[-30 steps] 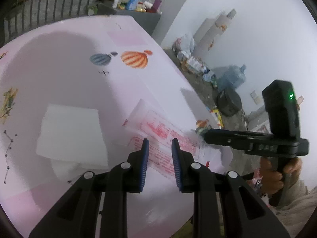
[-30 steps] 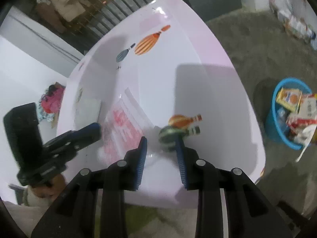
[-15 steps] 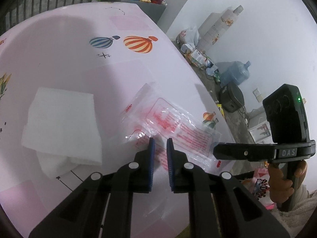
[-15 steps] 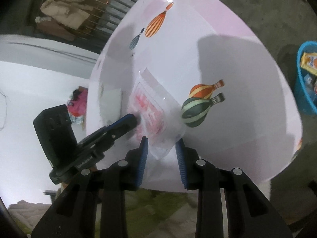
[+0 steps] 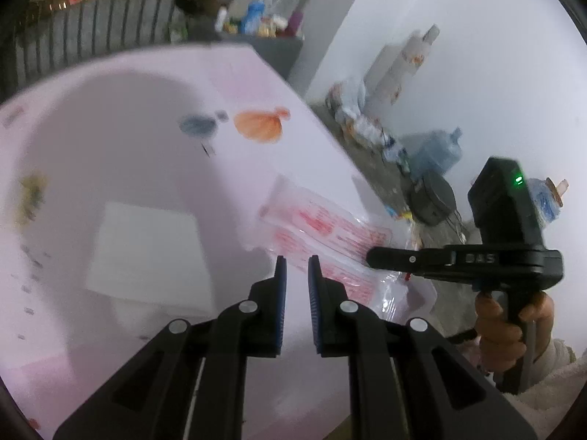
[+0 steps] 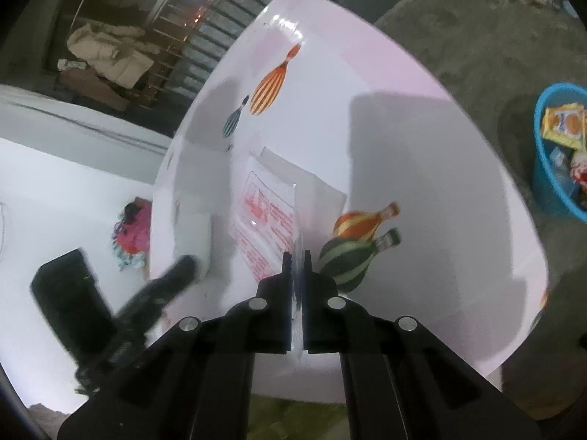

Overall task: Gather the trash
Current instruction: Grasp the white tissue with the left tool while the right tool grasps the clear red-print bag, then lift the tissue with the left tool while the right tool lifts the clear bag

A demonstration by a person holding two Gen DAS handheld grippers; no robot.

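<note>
Pinching clear wrapper (image 6: 279,216) edge, right gripper (image 6: 297,256) at lower centre — thin film may slip; left gripper (image 5: 294,264) slightly parted, empty.

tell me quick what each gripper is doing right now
Left gripper: open, holding nothing, above the table.
Right gripper: shut on the clear plastic bag with red print.

Bare table (image 6: 422,168) right of plastic bag (image 6: 271,212); napkin (image 5: 146,249) left.
</note>
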